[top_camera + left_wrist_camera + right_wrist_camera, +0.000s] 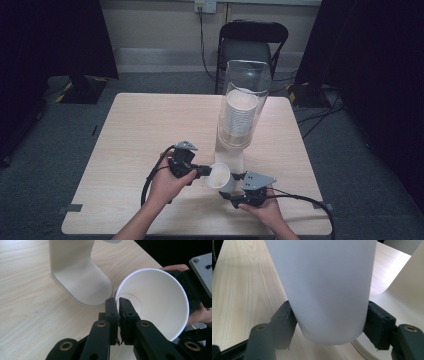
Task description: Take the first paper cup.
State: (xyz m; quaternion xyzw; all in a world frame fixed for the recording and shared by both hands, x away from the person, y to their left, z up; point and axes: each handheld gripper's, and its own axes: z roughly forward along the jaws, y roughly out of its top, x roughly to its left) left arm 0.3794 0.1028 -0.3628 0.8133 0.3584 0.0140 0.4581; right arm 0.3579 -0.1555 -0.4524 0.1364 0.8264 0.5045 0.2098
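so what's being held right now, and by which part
A white paper cup: the left tongs pinch its rim wall, the right tongs clasp its body near the base.

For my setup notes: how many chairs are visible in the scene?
1. A black folding metal chair stands behind the far edge of the light wooden table, partly hidden by the clear plastic cup dispenser. Others may be hidden.
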